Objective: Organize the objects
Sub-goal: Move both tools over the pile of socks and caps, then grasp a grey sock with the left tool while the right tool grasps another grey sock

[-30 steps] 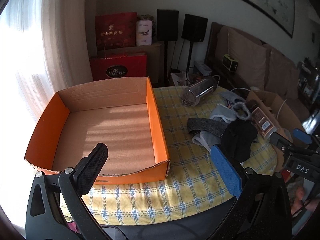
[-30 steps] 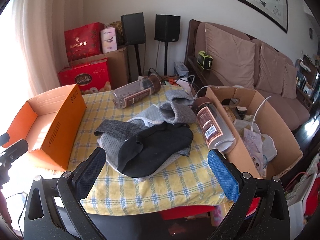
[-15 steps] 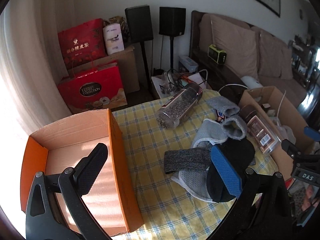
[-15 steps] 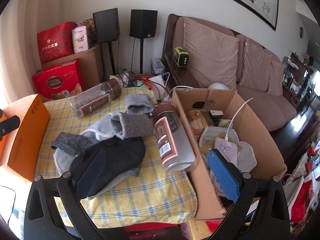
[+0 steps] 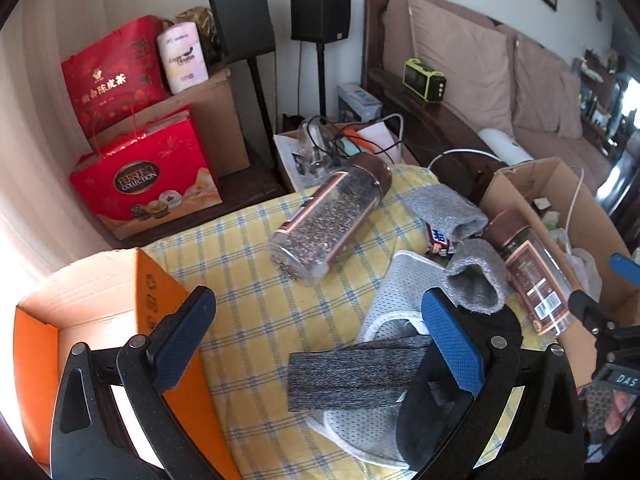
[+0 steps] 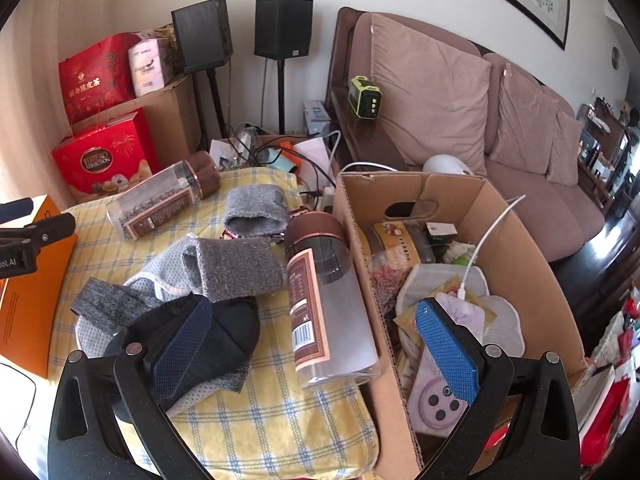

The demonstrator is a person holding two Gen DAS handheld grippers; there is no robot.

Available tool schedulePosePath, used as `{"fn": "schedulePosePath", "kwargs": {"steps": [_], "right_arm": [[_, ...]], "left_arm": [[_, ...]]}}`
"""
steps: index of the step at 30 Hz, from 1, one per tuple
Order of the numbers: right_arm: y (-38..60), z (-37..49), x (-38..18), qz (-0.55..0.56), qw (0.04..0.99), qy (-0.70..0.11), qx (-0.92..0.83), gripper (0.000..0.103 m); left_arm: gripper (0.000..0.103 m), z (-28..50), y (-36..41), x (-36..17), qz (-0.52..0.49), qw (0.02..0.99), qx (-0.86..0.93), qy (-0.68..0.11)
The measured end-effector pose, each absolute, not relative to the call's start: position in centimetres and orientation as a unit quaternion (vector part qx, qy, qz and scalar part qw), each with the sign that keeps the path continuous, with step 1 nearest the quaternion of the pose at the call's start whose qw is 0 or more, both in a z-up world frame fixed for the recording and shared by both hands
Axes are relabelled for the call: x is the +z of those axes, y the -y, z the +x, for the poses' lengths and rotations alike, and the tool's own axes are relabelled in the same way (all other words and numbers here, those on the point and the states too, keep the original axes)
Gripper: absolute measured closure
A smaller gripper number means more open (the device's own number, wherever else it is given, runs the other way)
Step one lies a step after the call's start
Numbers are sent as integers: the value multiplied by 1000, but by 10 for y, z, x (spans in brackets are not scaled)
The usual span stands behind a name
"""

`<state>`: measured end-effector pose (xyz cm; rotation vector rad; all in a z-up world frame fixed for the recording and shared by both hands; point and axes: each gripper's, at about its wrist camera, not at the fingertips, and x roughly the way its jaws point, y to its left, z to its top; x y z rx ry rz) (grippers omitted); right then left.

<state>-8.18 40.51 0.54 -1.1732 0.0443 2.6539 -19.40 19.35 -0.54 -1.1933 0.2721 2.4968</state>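
Currently both grippers are hovering over the yellow checked cloth (image 5: 256, 320), empty. Left gripper (image 5: 316, 344) is holding its jaws wide apart, above the dark grey band (image 5: 352, 376) lying beside the black cap (image 6: 224, 336). Right gripper (image 6: 316, 352) is likewise gaping, its fingers straddling the clear bottle (image 6: 324, 304), which is lying against the brown box (image 6: 520, 248). A seed jar (image 5: 332, 216) is lying farther back on the cloth; two grey socks (image 6: 240, 264) are sitting between jar and bottle. An orange box (image 5: 48, 320) is standing at the cloth's left edge.
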Motion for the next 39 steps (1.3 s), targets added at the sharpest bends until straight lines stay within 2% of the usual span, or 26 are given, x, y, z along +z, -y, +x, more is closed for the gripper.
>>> {"fn": "schedulePosePath", "kwargs": {"steps": [14, 16, 17, 18, 21, 23, 27, 28, 29, 30, 32, 35, 39], "right_arm": [[-436, -155, 13, -399, 111, -58, 908, 1], [-446, -166, 11, -404, 110, -72, 905, 1], [-450, -170, 10, -405, 111, -78, 904, 1], [-454, -174, 10, -406, 112, -82, 904, 1], [-463, -182, 7, -405, 121, -82, 903, 1], [-468, -187, 5, -409, 126, -85, 900, 1], [-467, -194, 5, -409, 117, -82, 901, 1], [-466, -196, 5, -410, 116, -78, 901, 1], [-464, -199, 4, -413, 114, -74, 901, 1], [-462, -203, 3, -416, 111, -71, 900, 1], [-458, -209, 0, -424, 102, -67, 897, 4], [-454, -221, -6, -441, 90, -62, 891, 12], [-445, -233, -16, -460, 75, -51, 883, 13]], "left_arm": [[1, -201, -280, -47, -457, 242, 850, -100], [11, -204, -290, -55, -462, 238, 848, -107], [21, -204, -293, -57, -463, 236, 847, -107], [31, -204, -293, -60, -465, 235, 848, -99], [48, -207, -288, -66, -485, 264, 833, -45], [53, -208, -287, -71, -492, 270, 827, -32], [53, -206, -292, -76, -492, 266, 828, -47], [56, -206, -293, -77, -492, 269, 827, -48], [76, -204, -294, -77, -489, 274, 826, -50], [85, -202, -296, -77, -484, 270, 830, -60], [91, -198, -296, -74, -469, 268, 839, -72], [92, -198, -288, -70, -473, 275, 836, -50], [92, -197, -273, -58, -466, 276, 840, -30]]}}
